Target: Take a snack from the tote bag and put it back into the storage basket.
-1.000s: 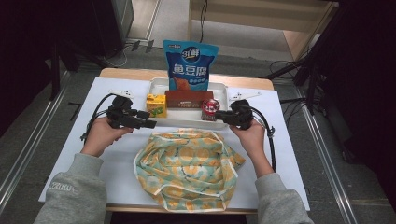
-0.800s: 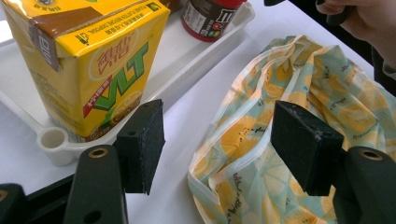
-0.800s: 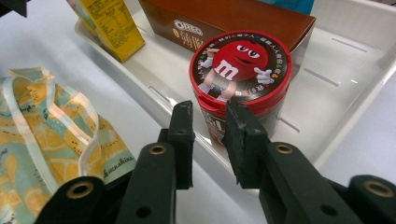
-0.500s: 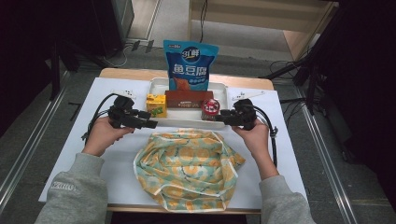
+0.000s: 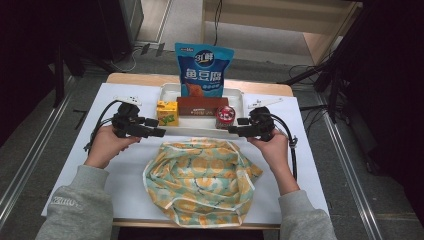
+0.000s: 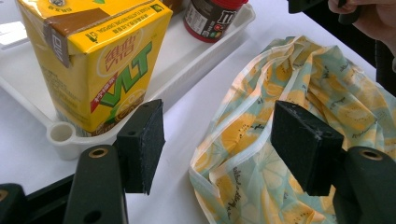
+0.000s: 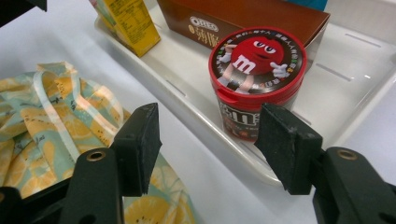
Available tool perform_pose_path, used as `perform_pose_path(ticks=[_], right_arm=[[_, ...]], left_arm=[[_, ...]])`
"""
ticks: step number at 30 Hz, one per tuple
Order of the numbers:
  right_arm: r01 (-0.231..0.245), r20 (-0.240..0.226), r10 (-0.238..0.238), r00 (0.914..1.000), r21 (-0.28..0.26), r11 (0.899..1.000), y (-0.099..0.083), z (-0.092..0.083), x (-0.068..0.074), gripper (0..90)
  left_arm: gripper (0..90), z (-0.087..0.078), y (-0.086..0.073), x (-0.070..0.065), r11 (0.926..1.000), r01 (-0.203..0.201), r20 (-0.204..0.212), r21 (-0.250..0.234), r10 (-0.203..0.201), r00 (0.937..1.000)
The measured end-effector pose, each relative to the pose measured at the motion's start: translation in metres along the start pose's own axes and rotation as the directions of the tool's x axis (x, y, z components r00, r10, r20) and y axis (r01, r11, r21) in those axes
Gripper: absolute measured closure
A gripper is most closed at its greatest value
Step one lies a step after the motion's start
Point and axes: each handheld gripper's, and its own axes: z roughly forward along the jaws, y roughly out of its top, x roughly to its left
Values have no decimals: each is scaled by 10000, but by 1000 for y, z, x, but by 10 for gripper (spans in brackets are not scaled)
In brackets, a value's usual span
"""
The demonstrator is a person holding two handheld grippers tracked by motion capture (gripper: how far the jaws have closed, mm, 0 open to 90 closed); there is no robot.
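White sheeting covers the table (image 5: pixel 75 165), with dark floor and cables around it. Both forearms in grey sleeves come in from six o'clock, wrists level, each hand wrapped around a gripper that points inward toward the other.

The left gripper (image 5: pixel 159 132) sits at about nine o'clock of the scene, its fingers (image 6: pixel 140 140) spread wide with nothing between them; they hover over bare table at the edge of the yellow-patterned cloth bag (image 5: pixel 200 180), just beside the yellow drink carton (image 5: pixel 167 112).

The right gripper (image 5: pixel 233 131) sits at about three o'clock. Its fingers (image 7: pixel 287 144) have just been opening and stand wide apart, empty, near the red candy tub (image 5: pixel 225 116) in the white tray (image 5: pixel 235 97).

The bag lies crumpled at the table's six o'clock side, between the hands and just below the tray.
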Motion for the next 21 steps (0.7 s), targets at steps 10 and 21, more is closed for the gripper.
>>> perform_pose_path(ticks=[10, 21], right_arm=[[202, -77, -203, 9998, -7, 9998, -7, -8, 6, 329], [307, -67, -307, 9995, 73, 9995, -17, -18, 11, 314]], left_arm=[[353, 1, -1, -2, 10000, -5, -11, 57, 5, 10000], [352, 0, -5, -3, 9999, -25, -7, 128, 25, 10000]])
